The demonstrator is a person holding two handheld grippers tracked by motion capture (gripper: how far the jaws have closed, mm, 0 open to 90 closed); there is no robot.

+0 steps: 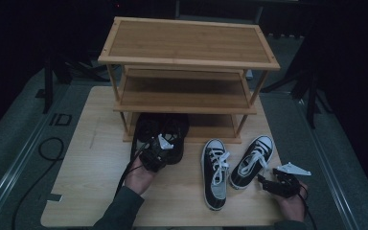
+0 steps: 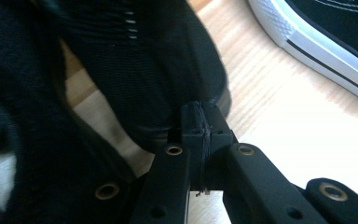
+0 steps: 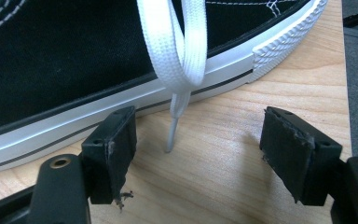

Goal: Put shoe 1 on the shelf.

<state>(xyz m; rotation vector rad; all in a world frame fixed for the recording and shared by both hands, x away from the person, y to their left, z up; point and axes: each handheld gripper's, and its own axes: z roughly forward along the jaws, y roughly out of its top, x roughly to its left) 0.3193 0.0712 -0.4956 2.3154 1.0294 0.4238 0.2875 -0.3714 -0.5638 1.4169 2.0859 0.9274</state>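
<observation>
Left gripper (image 1: 159,152): jaws pressed together at the rim of a black shoe (image 1: 172,136); whether any fabric is pinched, cannot tell. Right gripper (image 1: 268,183): jaws wide apart, empty, straddling a white lace end (image 3: 173,126) beside the right-hand sneaker (image 1: 251,160). Probable step is shelving; re-seat the left grip on the collar before lifting. Count: two black-and-white sneakers on the tabletop (image 1: 91,182), two black shoes at the three-tier bamboo rack (image 1: 187,62), two grippers.

sleeve (image 1: 120,211): dark, maybe grey | tool (image 3: 200,154): black, brass screws
</observation>
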